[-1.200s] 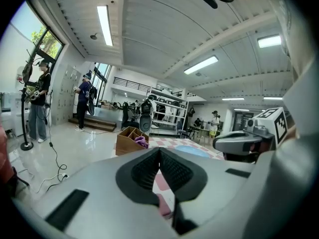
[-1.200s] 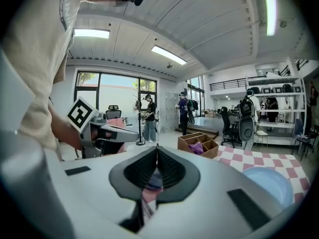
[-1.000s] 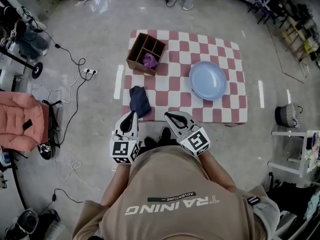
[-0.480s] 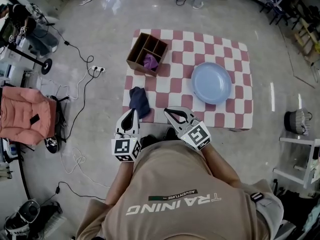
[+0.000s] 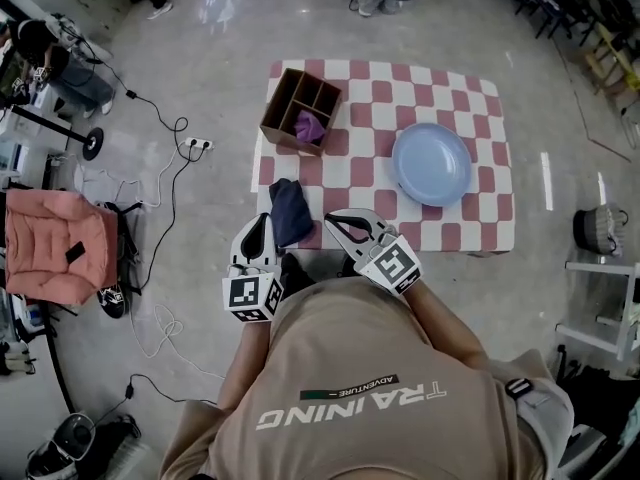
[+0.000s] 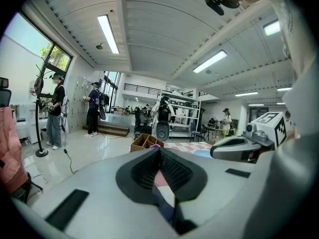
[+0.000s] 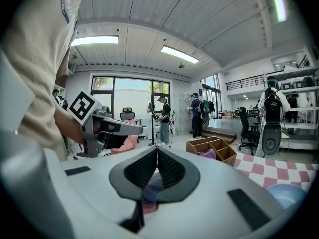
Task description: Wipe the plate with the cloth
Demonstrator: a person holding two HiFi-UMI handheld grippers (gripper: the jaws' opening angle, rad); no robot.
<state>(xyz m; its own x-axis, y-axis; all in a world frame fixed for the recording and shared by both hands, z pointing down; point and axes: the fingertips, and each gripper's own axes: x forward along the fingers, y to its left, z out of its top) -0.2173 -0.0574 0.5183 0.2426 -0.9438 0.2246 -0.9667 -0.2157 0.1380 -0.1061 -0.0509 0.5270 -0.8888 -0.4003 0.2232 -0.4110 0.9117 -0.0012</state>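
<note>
Jaws on your left gripper (image 5: 257, 230) and right gripper (image 5: 338, 222) are pressed together, empty. The navy cloth (image 5: 290, 211) just ahead looks soft, limp; pinch a raised fold.

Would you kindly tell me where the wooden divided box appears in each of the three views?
Head view: wooden divided box at upper centre, on the far left corner of the checkered tablecloth.
Left gripper view: just left of centre, with the tablecloth to its right.
Right gripper view: right of centre, the tablecloth at lower right.
Shared landmark: the checkered tablecloth.
</note>
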